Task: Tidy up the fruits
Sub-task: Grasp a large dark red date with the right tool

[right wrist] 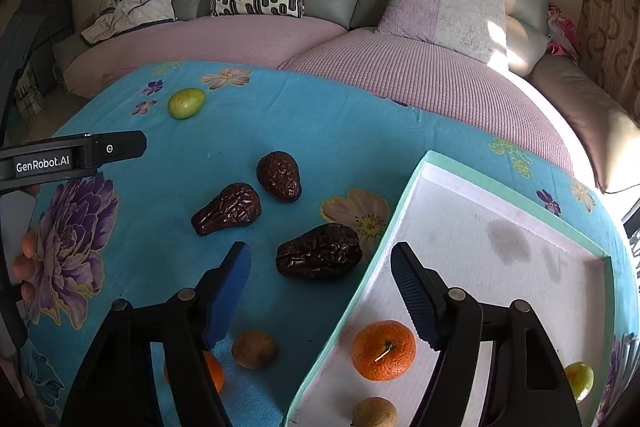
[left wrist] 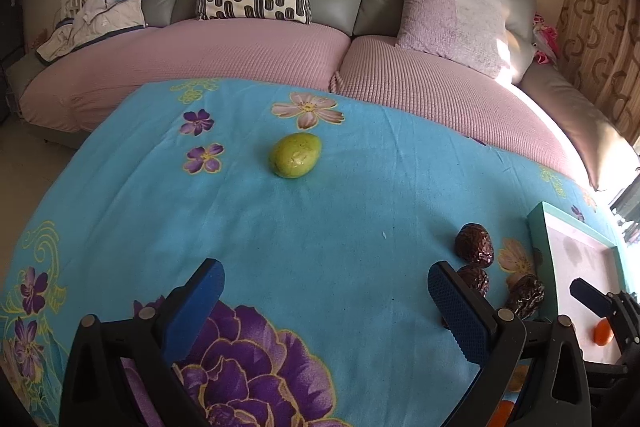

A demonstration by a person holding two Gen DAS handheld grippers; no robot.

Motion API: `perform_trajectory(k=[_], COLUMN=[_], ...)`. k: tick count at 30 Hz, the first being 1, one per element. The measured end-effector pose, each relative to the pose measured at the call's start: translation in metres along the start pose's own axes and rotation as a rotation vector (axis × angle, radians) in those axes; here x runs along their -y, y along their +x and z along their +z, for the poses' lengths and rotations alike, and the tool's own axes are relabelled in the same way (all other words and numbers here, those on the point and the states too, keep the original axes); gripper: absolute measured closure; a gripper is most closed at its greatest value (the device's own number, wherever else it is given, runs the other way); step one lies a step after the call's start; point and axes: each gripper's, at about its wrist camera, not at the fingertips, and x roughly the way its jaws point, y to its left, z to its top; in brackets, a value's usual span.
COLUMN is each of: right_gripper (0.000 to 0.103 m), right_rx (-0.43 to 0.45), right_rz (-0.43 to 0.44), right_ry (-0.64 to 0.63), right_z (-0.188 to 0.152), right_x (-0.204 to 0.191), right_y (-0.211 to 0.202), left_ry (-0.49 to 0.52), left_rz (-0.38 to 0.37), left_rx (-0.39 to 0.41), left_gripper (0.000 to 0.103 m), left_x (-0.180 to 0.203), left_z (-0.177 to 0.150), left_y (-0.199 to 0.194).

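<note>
Hovering wide open, your right hand-held gripper (right wrist: 320, 291) straddles tray rim (right wrist: 384, 243) w/ nearest date (right wrist: 320, 255) between, probably next pick. Left hand-held gripper (left wrist: 326, 291) also wide, empty; orange (right wrist: 383, 350) already in tray.

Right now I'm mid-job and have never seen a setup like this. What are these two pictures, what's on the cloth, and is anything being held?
There is no robot arm: a person holds a two-finger gripper in each hand, and each carries a camera looking along its fingers. The left picture comes from the left gripper, the right picture from the right gripper. Both are open and hold nothing. On the blue flowered cloth lie a green fruit, three wrinkled dark dates, a small brown fruit and an orange half hidden behind a finger. The white tray on the right holds another orange, a brown fruit and a green one. A sofa stands behind.
</note>
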Motion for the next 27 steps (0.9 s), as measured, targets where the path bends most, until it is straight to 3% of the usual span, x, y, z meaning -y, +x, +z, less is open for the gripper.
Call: perform_trajectory(k=[9, 22, 24, 25, 27], right_gripper=[0.031, 0.031, 0.036, 0.048, 0.048], right_rx=[-0.104, -0.155, -0.160, -0.168, -0.169], right_rz=[-0.048, -0.146, -0.132, -0.124, -0.132], right_ry=[-0.147, -0.313, -0.327, -0.328, -0.324], right_z=[0.013, 0.015, 0.015, 0.014, 0.014], right_x=[-0.013, -0.028, -0.030, -0.030, -0.029], right_y=[0.026, 0.043, 0.045, 0.047, 0.050], left_ry=[0.007, -0.010, -0.014, -0.016, -0.019], left_rz=[-0.002, -0.013, -0.013, -0.013, -0.014], left_rx=[-0.022, -0.039, -0.039, -0.040, -0.042], left_gripper=[0.001, 0.001, 0.001, 0.001, 0.001], left_x=[0.000, -0.004, -0.005, -0.006, -0.006], left_z=[0.000, 0.001, 0.001, 0.001, 0.001], left_y=[0.007, 0.010, 0.010, 0.010, 0.010])
